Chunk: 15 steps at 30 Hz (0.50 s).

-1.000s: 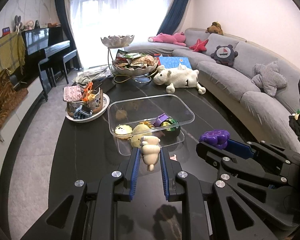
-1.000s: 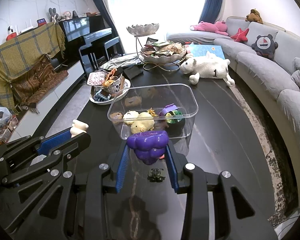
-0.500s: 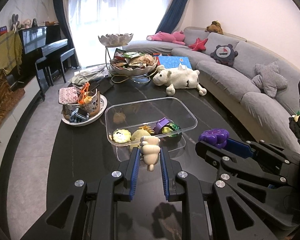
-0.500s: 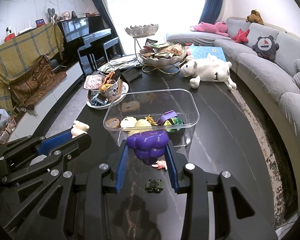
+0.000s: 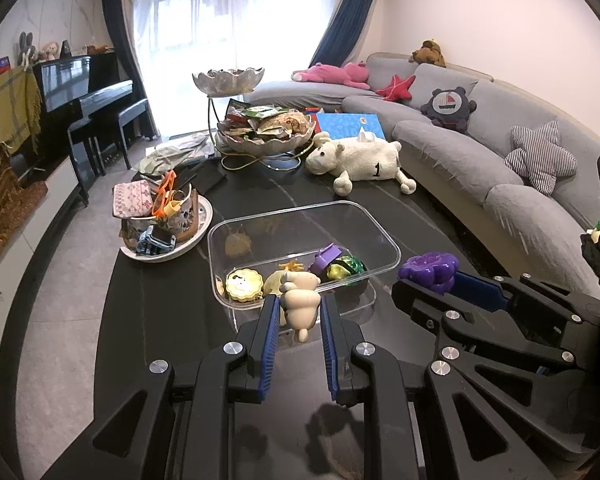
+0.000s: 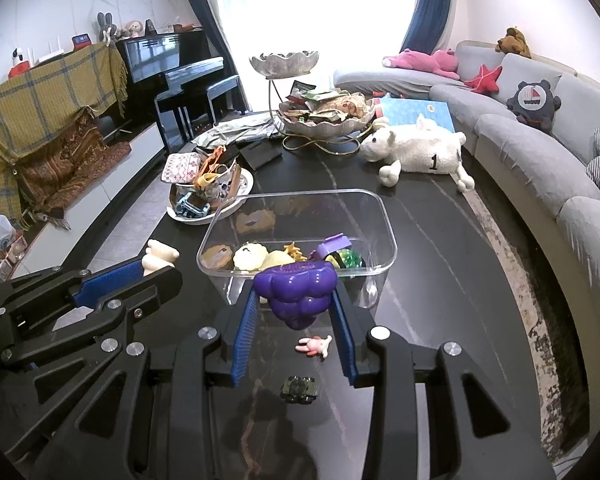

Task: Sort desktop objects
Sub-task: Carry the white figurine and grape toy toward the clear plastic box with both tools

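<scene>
Both grippers are held side by side above the near end of the dark counter (image 6: 440,240), pointing toward the clear plastic box (image 5: 384,236), left one to the left of the right one.

Left gripper (image 5: 299,320): its blue-padded fingers (image 5: 269,332) are closed on a small cream figurine (image 5: 300,304), which stands upright between the pads and projects above them. From the left wrist view the figurine sits just in front of the near rim of the box, at its left-centre; whether it is over the rim or short of it cannot be told.

Right gripper (image 6: 296,316): clamped on a purple grape-shaped toy (image 6: 296,292), wide end up, narrow end hanging down between the pads. The toy overlaps the near wall of the box in the right wrist view.

Box contents, all at the near end: a round yellow piece, a pale yellow lump, a purple piece and a green ball (image 6: 348,258).

On the bare counter below the right gripper lie a small pink figure (image 6: 314,346) and, nearer the camera, a small dark green toy vehicle (image 6: 298,389), apart from each other and outside the box.

Beyond the box: a white plate (image 5: 196,240) piled with oddments to the left, and a plush sheep (image 5: 360,160) farther back.
</scene>
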Motion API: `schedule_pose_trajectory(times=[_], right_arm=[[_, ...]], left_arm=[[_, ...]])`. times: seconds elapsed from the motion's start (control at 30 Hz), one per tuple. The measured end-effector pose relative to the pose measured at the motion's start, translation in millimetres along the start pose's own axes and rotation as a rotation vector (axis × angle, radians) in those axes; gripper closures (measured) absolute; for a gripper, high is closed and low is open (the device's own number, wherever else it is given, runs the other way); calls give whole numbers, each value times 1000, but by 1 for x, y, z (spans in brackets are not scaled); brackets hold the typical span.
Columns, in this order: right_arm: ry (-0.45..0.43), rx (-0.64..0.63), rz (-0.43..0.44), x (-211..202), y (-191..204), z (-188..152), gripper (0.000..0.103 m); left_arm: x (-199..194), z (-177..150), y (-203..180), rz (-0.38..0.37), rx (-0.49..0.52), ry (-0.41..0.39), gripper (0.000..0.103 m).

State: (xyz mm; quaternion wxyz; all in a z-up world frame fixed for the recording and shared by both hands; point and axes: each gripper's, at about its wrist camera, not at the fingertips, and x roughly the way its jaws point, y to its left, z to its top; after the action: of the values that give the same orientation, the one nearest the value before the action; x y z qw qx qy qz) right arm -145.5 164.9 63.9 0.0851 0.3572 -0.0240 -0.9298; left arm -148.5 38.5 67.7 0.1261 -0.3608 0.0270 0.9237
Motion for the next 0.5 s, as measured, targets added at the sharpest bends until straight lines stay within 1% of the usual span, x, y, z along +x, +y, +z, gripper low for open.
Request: schedule_pose_trajectory(times=[0.1, 0.5], right_arm=[[-4, -5, -2, 2, 0, 4, 70], [-6, -14, -7, 19, -1, 23, 70]], left_arm=[[2, 5, 0, 12, 11, -14, 85], [17, 22, 9, 14, 9, -19, 85]])
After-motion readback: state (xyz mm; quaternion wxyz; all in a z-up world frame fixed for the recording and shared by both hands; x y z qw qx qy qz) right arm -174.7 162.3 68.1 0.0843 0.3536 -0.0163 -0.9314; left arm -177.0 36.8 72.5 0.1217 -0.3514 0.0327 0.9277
